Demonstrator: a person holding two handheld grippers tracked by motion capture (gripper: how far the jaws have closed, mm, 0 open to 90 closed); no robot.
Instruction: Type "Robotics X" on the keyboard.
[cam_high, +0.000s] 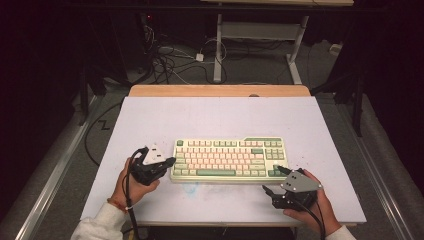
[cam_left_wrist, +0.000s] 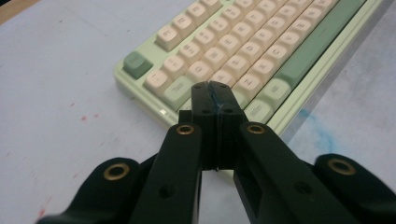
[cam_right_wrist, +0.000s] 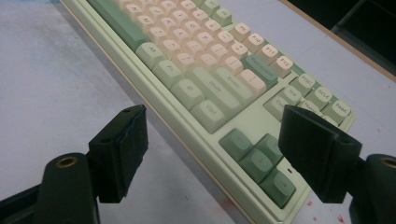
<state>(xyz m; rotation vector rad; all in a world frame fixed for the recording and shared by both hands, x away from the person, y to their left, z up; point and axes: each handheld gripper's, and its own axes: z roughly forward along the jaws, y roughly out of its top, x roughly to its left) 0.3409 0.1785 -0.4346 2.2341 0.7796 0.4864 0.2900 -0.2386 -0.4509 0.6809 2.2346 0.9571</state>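
Resting at the keyboard's (cam_high: 228, 159) left end, the left tongs (cam_left_wrist: 215, 100) were clenched, seemingly empty; the right tongs (cam_right_wrist: 219, 149) gaped over its right corner.

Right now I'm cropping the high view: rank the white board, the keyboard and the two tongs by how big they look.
1. White board
2. Keyboard
3. Left tongs and right tongs: look alike, no ranking.
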